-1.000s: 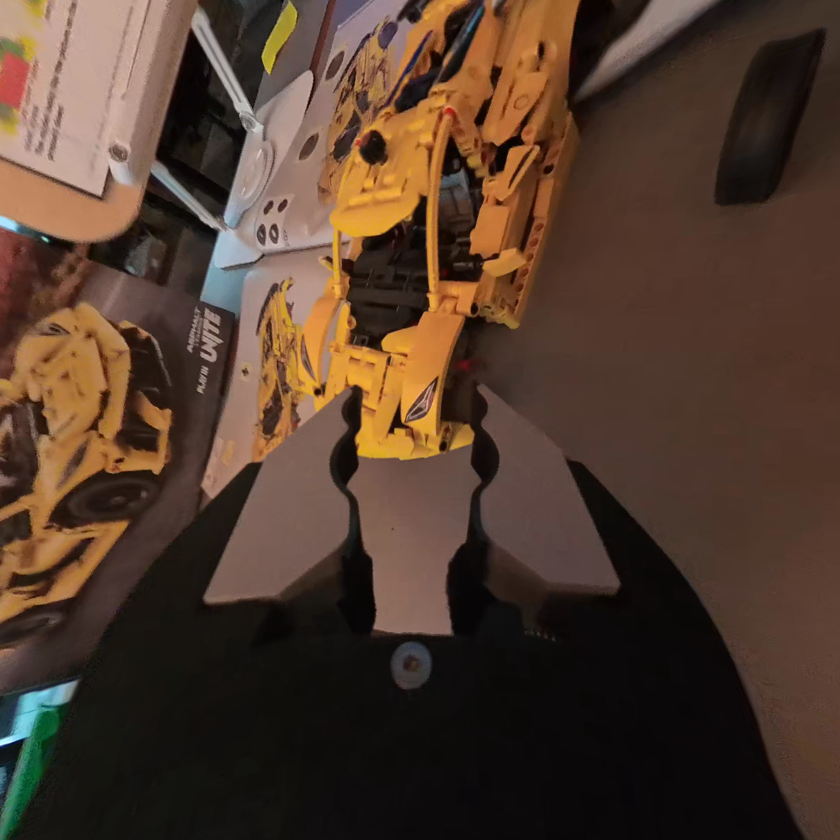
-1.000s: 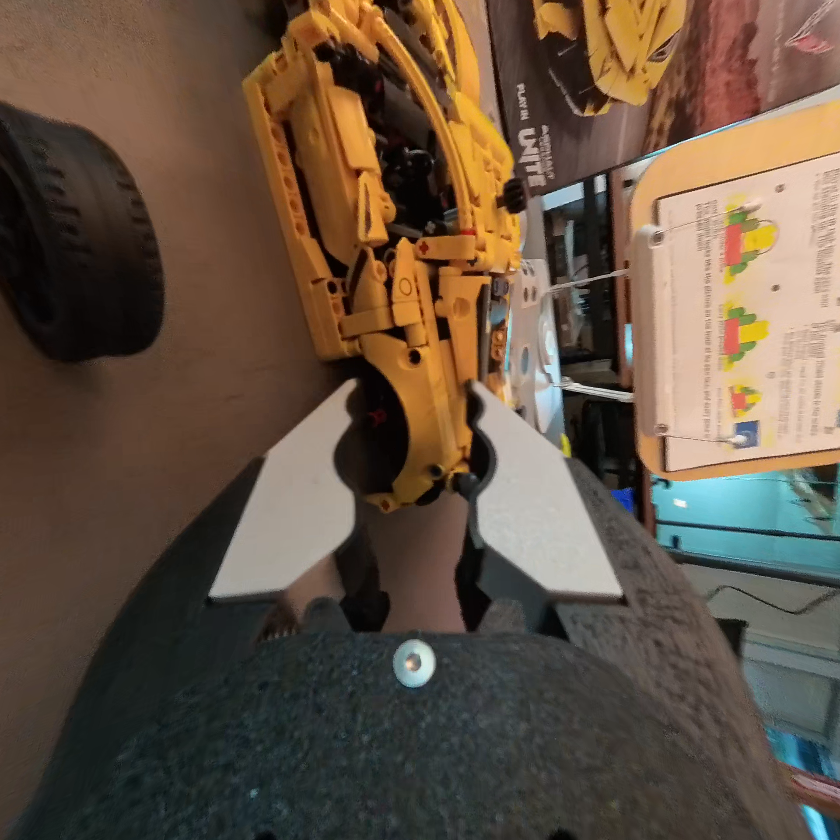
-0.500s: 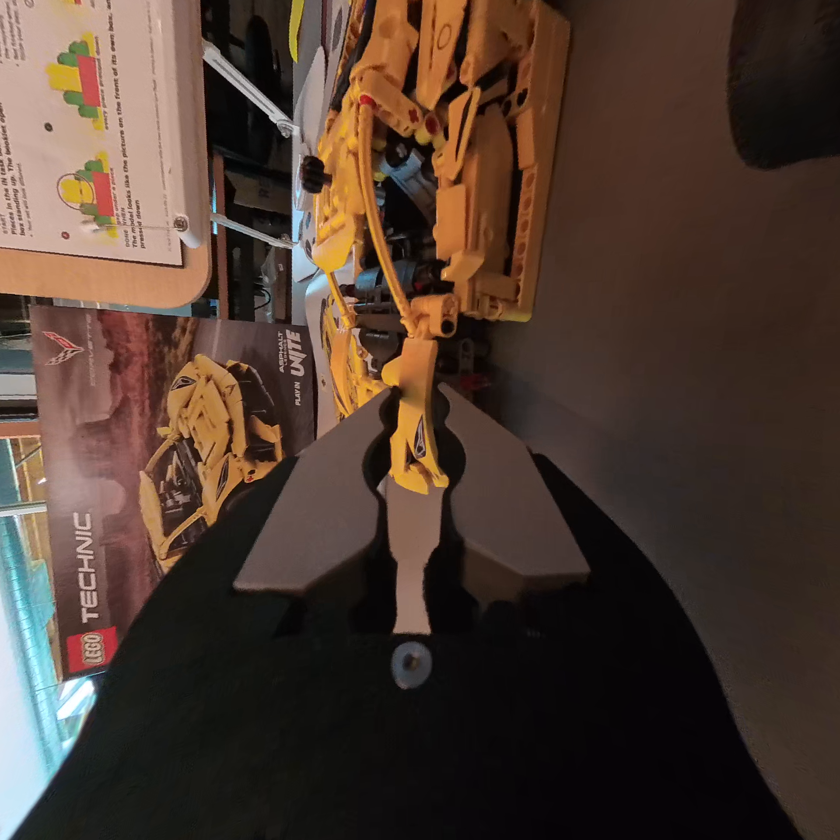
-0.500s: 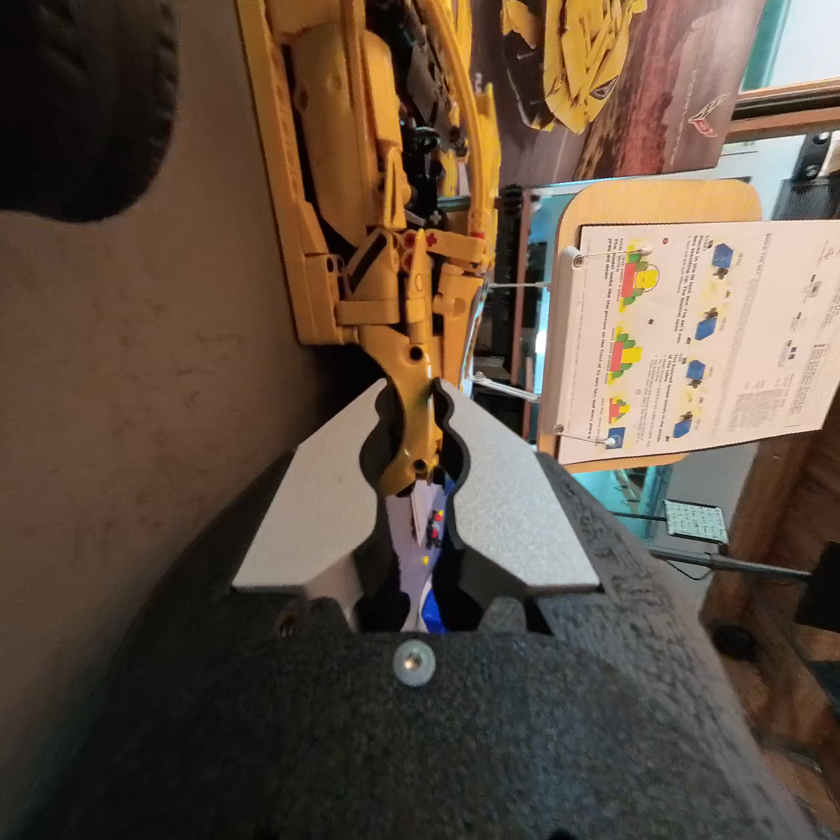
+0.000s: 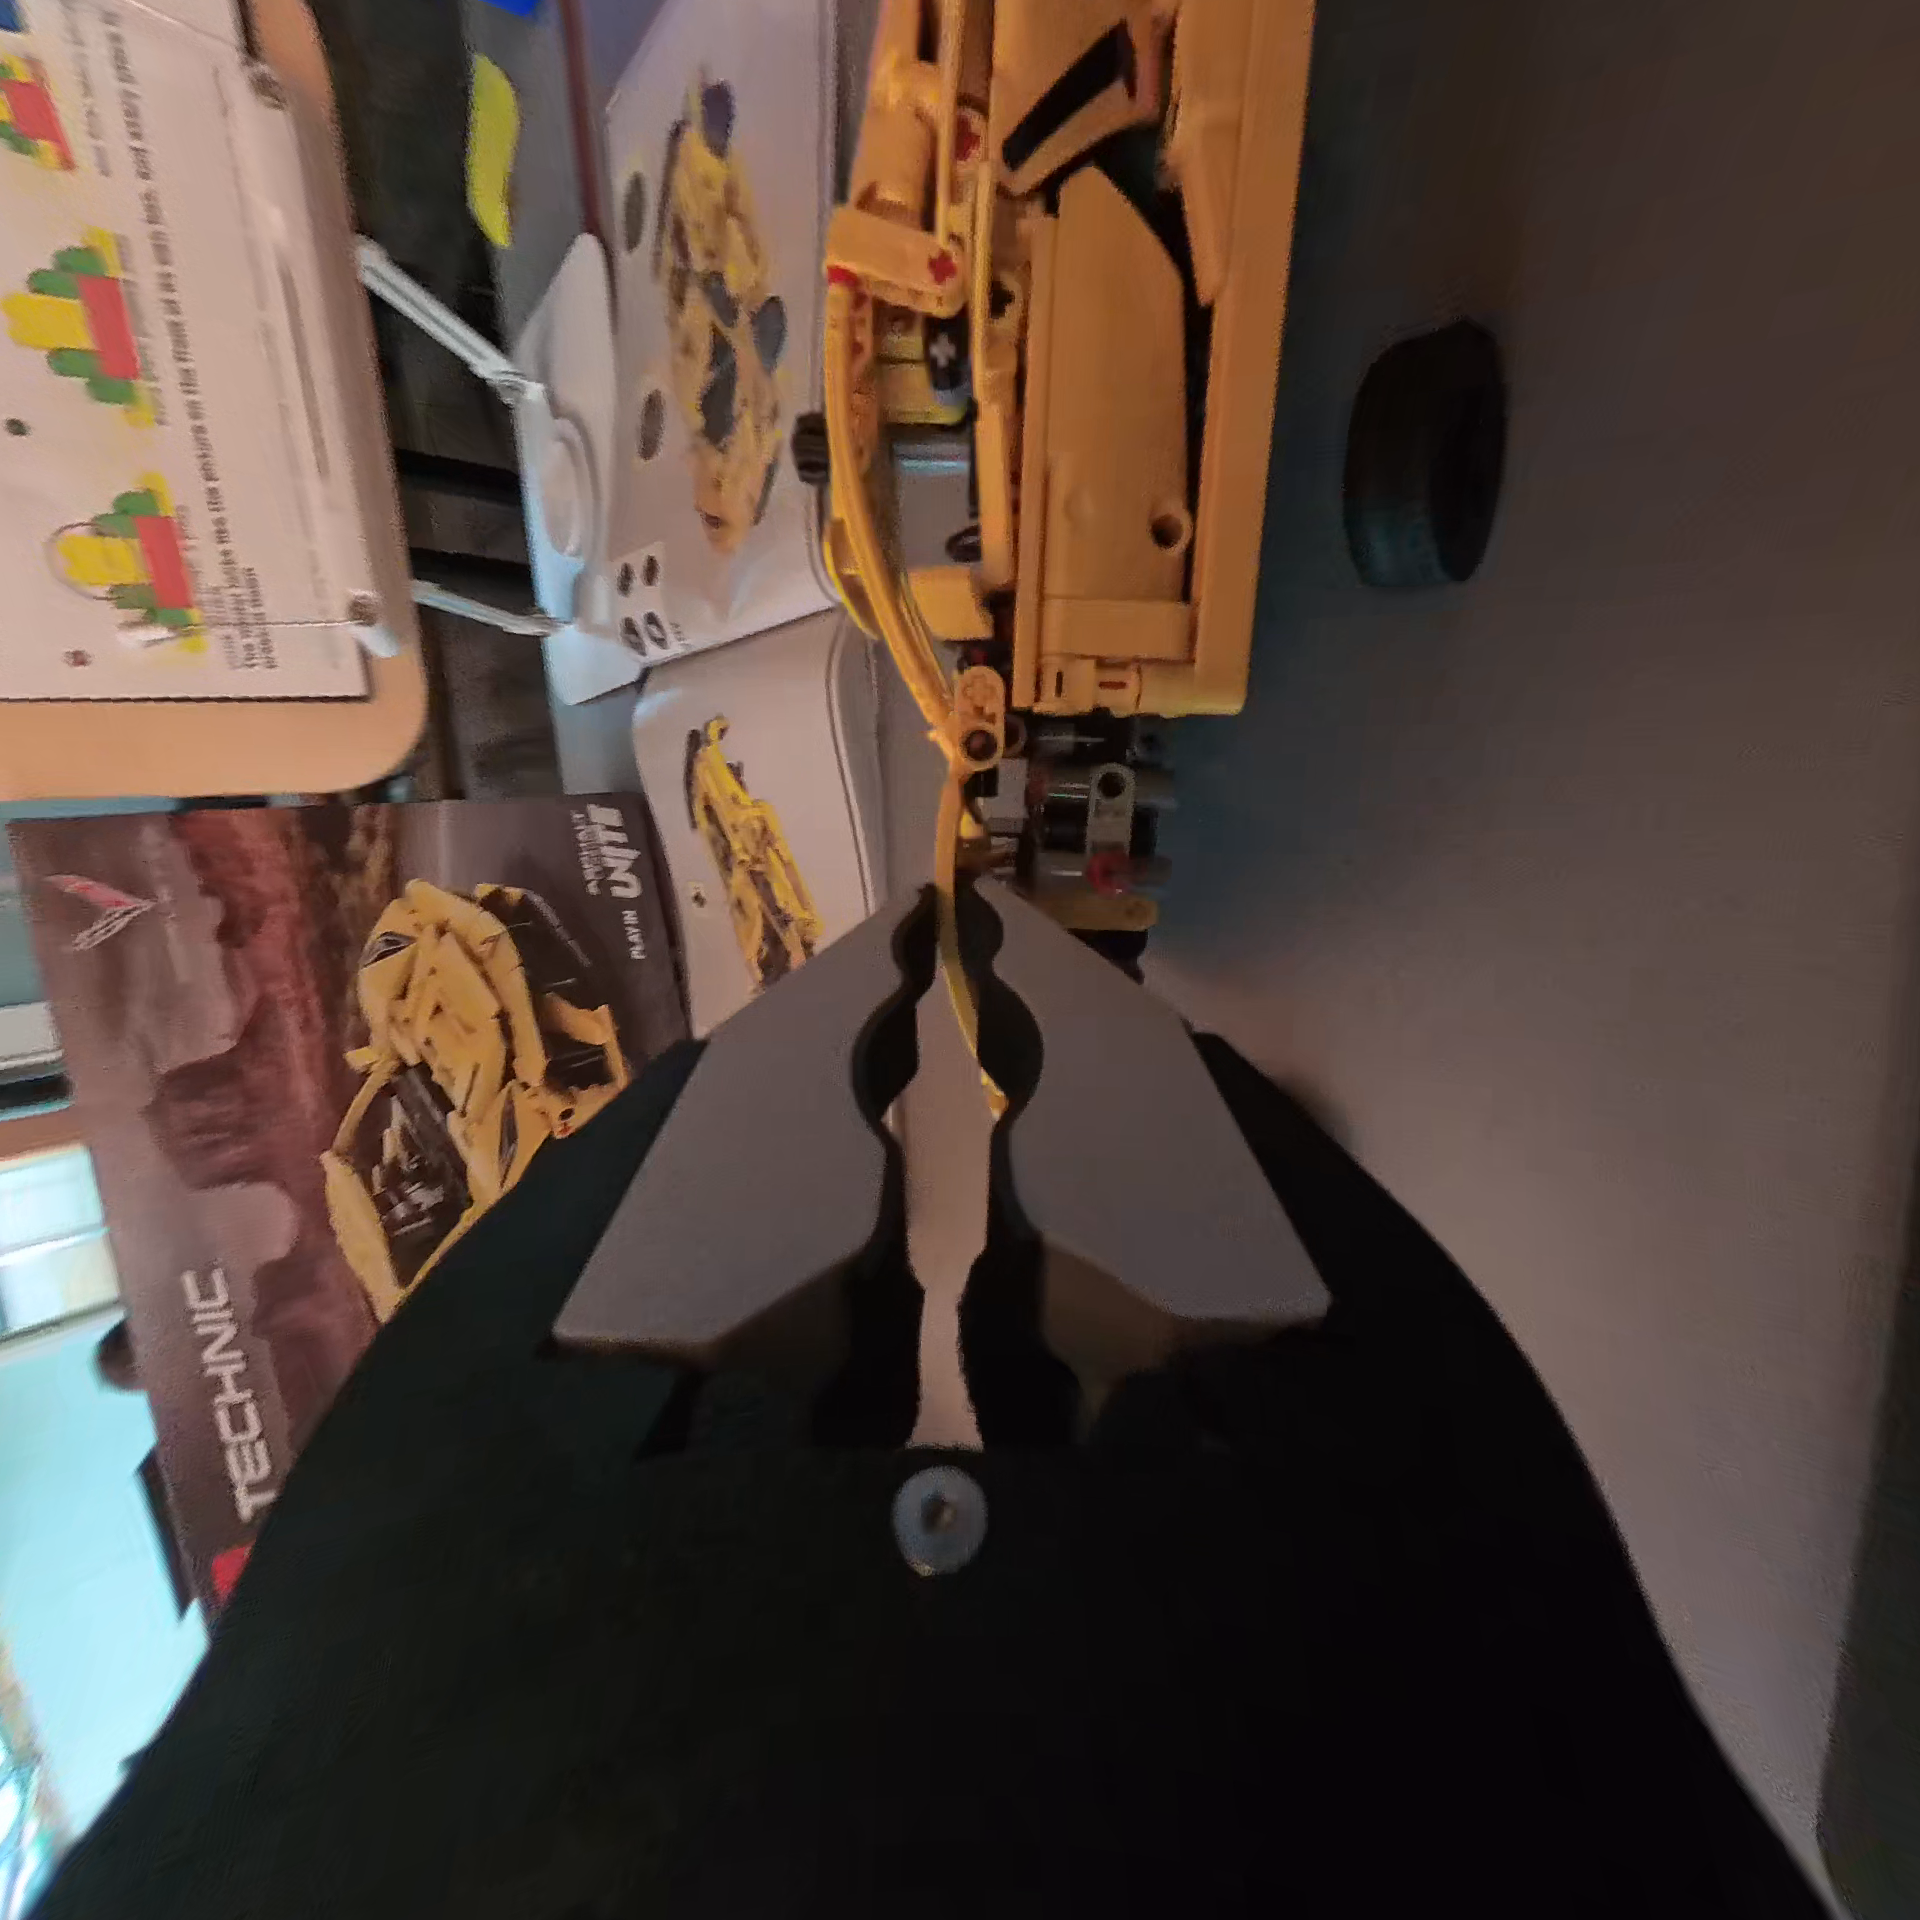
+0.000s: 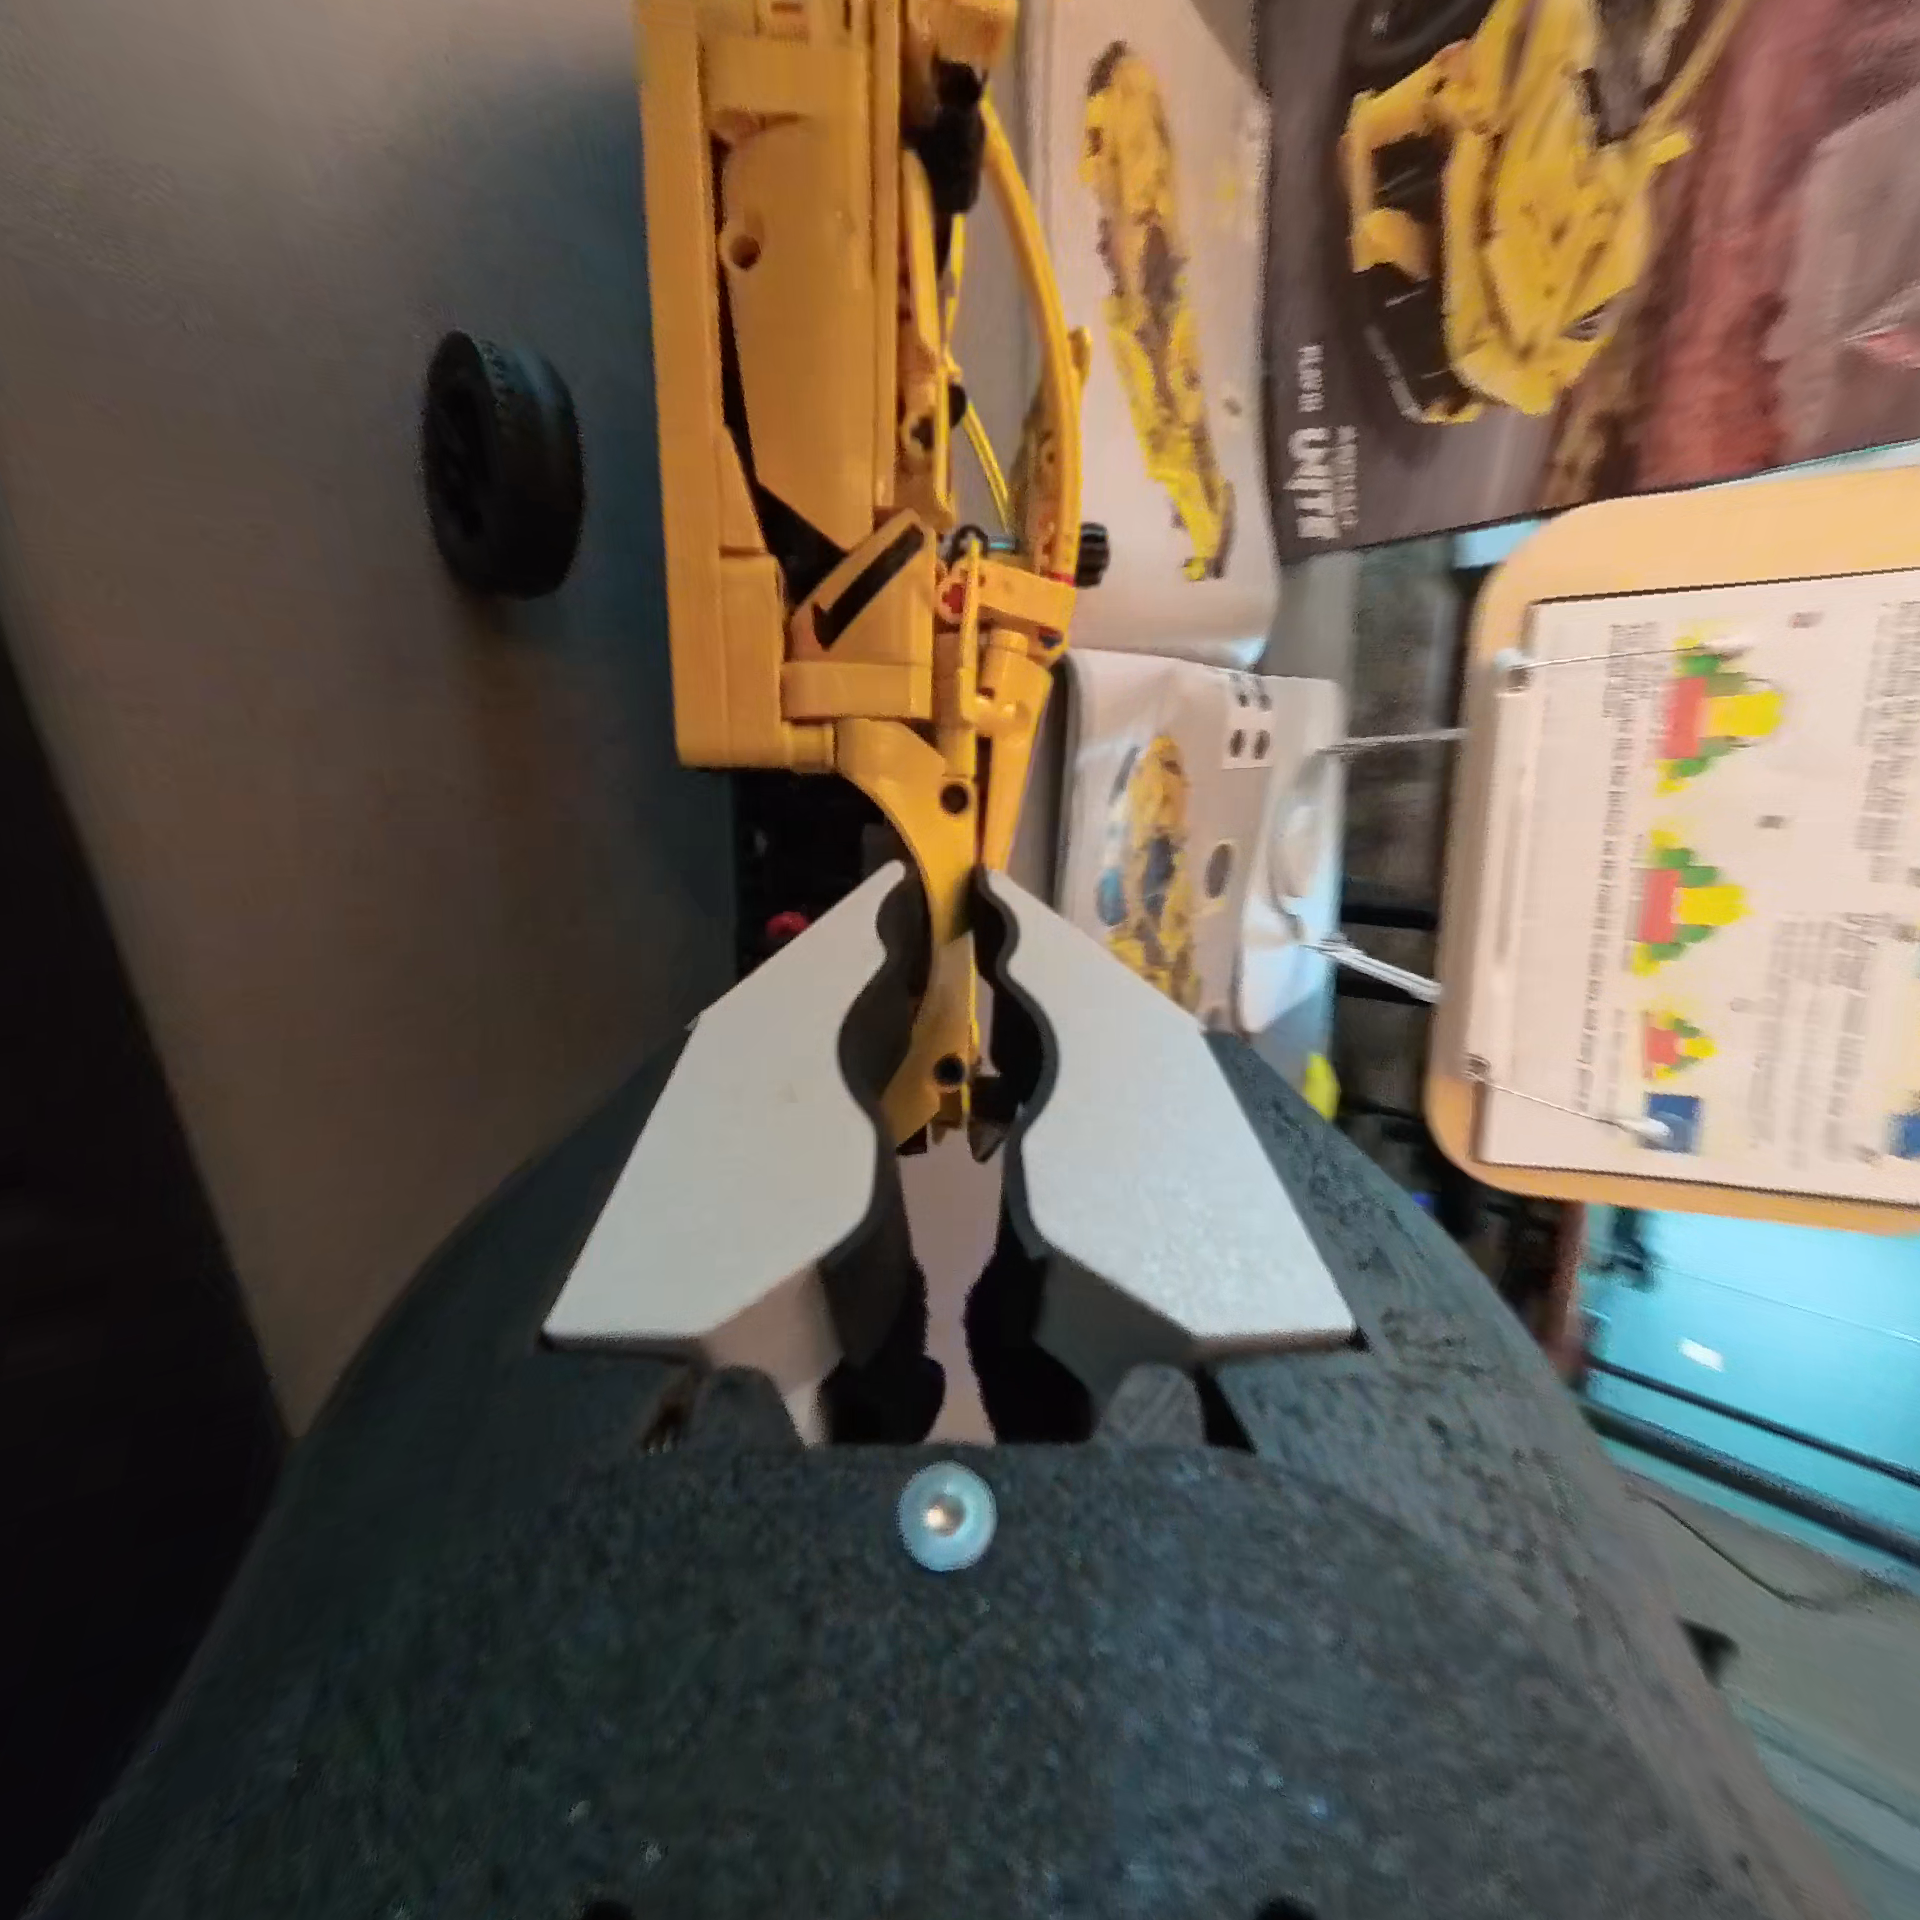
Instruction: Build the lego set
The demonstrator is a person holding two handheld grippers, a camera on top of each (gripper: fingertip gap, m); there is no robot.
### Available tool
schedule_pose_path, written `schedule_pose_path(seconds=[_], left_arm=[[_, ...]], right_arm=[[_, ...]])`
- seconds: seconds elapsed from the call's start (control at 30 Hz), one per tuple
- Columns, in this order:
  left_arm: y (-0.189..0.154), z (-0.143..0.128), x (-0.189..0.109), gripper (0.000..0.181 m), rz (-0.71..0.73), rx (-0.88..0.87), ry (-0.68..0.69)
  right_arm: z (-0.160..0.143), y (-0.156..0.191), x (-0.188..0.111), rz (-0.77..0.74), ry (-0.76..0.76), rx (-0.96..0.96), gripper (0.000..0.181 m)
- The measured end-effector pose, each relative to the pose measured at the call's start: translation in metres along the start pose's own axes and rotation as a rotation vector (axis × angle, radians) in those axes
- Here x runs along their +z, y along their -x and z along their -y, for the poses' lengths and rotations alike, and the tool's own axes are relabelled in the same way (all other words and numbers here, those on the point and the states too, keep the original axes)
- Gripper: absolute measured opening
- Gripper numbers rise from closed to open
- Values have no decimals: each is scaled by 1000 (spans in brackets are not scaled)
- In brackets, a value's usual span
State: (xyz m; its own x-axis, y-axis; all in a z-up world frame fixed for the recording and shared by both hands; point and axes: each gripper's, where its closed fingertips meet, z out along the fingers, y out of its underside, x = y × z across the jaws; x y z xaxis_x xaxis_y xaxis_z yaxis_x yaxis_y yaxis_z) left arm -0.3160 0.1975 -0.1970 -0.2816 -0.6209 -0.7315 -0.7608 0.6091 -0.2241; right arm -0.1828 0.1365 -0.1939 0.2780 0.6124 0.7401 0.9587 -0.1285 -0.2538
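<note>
Left wrist view: the yellow lego car (image 5: 1101, 416), upper centre of the frame and turned on its side, is pinched at both ends by thin panels.

The left gripper (image 5: 951, 997) is clamped on a slim curved strip, the right gripper (image 6: 951, 997) on a wheel-arch panel (image 6: 935, 935). Either panel could probably be popped off if the car is twisted or squeezed harder. Both grippers are rolled sideways. A loose black tyre (image 5: 1423, 468) lies apart, upper right.

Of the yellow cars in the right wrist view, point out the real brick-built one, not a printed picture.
It is the yellow model car clamped by the right tool, standing on the grey table beside the loose black tyre. The others are flat prints on the box and booklet pages.
</note>
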Motion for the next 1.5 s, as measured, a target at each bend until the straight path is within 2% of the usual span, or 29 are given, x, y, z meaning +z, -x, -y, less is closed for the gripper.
schedule_pose_path(seconds=[0.13,0.33,0.43,0.57,0.9,1.1,1.37,1.5], left_arm=[[6,2,-1,4,-215,-3,8],[25,-3,19,4,-530,-156,-7],[32,-5,28,4,-633,-215,-22],[30,-2,28,5,-674,-235,-69],[27,-1,27,9,-669,-268,-88],[31,-2,28,24,-662,-305,-78],[32,-2,21,25,-656,-328,-109],[32,-2,18,25,-650,-326,-114]], right_arm=[[-4,-6,2,274,5,46,8],[-14,-24,22,648,-7,204,8],[-19,-32,33,764,-33,232,8],[-22,-33,34,846,-54,256,11],[-19,-31,33,848,-94,326,16],[-19,-34,33,837,-95,340,25],[-18,-31,30,844,-102,366,27],[-12,-40,23,793,-137,364,30]])
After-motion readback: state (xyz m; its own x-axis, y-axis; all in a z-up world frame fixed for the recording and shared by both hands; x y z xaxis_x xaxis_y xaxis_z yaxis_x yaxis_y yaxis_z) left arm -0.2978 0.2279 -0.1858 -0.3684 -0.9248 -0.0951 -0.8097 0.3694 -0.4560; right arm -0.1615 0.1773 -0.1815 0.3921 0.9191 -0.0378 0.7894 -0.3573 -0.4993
